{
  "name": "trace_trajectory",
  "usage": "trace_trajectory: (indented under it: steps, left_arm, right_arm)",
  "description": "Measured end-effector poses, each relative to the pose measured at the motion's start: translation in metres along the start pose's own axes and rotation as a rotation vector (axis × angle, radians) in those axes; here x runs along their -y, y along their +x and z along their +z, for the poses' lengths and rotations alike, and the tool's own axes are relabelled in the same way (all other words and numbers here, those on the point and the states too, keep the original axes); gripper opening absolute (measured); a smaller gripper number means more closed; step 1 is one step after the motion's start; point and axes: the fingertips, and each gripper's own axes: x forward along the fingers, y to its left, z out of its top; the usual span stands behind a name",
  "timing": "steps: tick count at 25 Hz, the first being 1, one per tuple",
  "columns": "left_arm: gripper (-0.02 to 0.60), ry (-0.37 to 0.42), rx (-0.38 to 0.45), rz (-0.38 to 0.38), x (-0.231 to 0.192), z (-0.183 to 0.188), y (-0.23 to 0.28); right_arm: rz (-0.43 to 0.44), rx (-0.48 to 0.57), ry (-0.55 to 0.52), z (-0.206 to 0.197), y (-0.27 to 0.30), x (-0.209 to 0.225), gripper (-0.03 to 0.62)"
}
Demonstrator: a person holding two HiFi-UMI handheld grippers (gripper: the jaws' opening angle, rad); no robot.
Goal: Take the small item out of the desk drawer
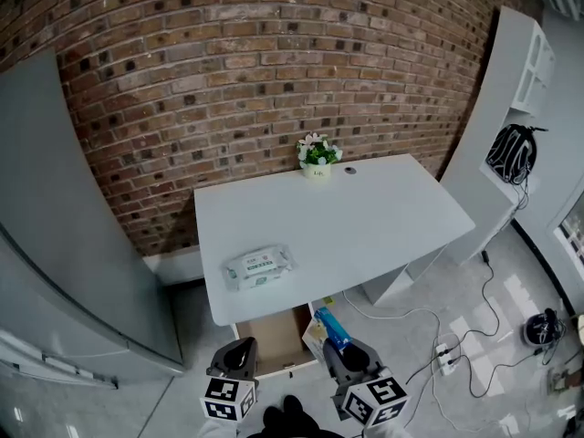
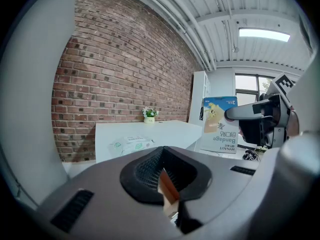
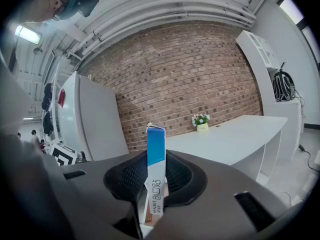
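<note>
Nearest, the right gripper (image 1: 345, 354) is seen in its own view clamped on the narrow edge of a slim cardboard box (image 3: 155, 159), blue above and white below. Its broad printed face, hanging upside down with "Bandage" legible, is shown only in the left gripper view (image 2: 220, 124). In the head view the box (image 1: 332, 328) is held clear of the open drawer (image 1: 274, 340), just to its right.

The left gripper (image 1: 239, 354) is placed at the drawer's left front corner. In its own view the ribbed black pads (image 2: 145, 171) are drawn together on a thin brown wooden edge, apparently the drawer's wall.

On the smooth white desk (image 1: 365, 217) a soft plastic wipes pack (image 1: 260, 267) is laid near the front edge. A small flower pot (image 1: 318, 158) is set at the back, against the rough brick wall (image 1: 274, 62).
</note>
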Motion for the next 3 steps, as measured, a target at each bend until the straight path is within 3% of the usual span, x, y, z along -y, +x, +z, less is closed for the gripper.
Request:
trace_trajectory:
  steps: [3]
  left_arm:
    - [0.017, -0.002, 0.000, 0.000, -0.0014, -0.0005, -0.0007]
  right_arm:
    - [0.002, -0.004, 0.000, -0.0019, 0.0008, -0.0018, 0.100]
